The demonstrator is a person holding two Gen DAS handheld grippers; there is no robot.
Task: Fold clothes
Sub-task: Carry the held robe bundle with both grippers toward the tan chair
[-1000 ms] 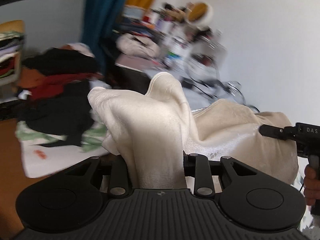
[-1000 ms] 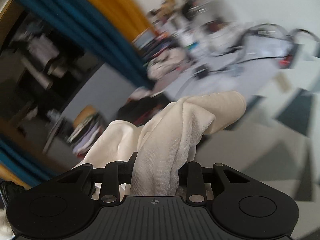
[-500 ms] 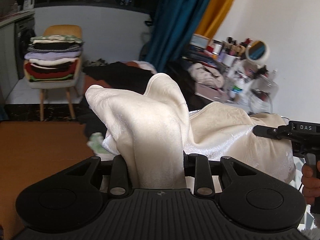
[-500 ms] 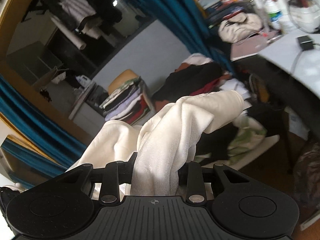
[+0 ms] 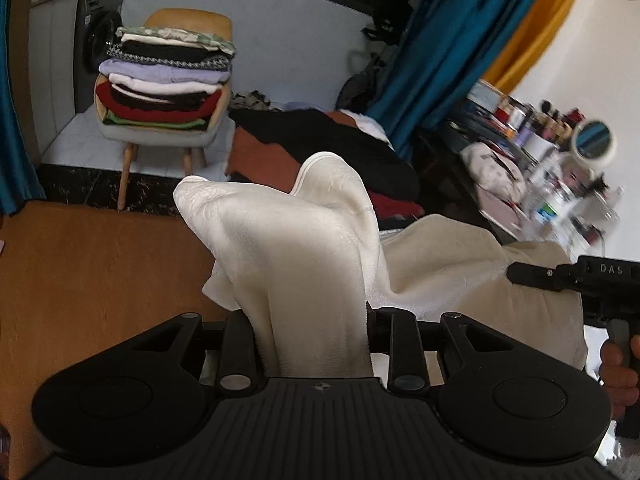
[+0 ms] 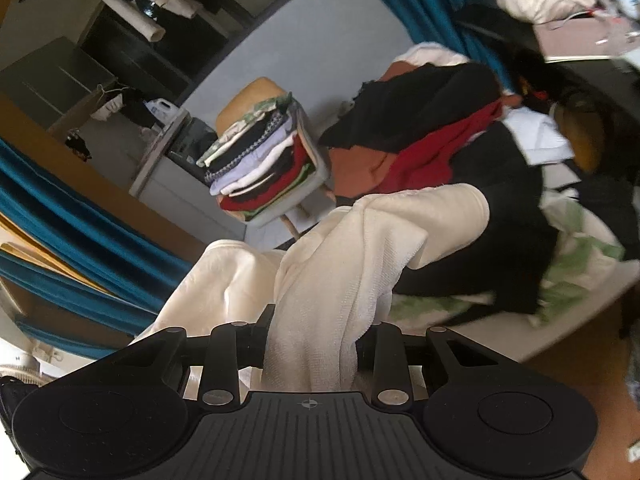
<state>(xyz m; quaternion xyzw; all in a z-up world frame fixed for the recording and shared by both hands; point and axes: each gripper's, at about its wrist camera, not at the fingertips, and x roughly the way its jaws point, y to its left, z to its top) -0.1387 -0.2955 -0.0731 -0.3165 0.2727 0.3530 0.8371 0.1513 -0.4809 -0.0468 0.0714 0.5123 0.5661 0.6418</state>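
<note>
A cream velvety garment point(image 5: 288, 248) hangs in the air between both grippers. My left gripper point(image 5: 316, 340) is shut on one bunched end, and the cloth rises out of its jaws and hides the fingertips. The same cream garment point(image 6: 360, 248) fills the right wrist view, where my right gripper point(image 6: 310, 344) is shut on another bunched end. In the left wrist view the right gripper's black body point(image 5: 576, 276) and the hand point(image 5: 618, 376) holding it sit at the right edge, with the cloth draped across toward them.
A chair point(image 5: 160, 128) at the back left carries a tall stack of folded clothes point(image 5: 164, 80). A heap of black, red and orange unfolded clothes point(image 5: 320, 148) lies behind the garment. A cluttered desk with a round mirror point(image 5: 592, 144) stands at right. Orange-brown floor point(image 5: 100, 272) lies below left.
Both views have swung to the left across the room, from the desk and wall toward the chair and clothes heap. The cream garment stays gripped the same way in both grippers.
</note>
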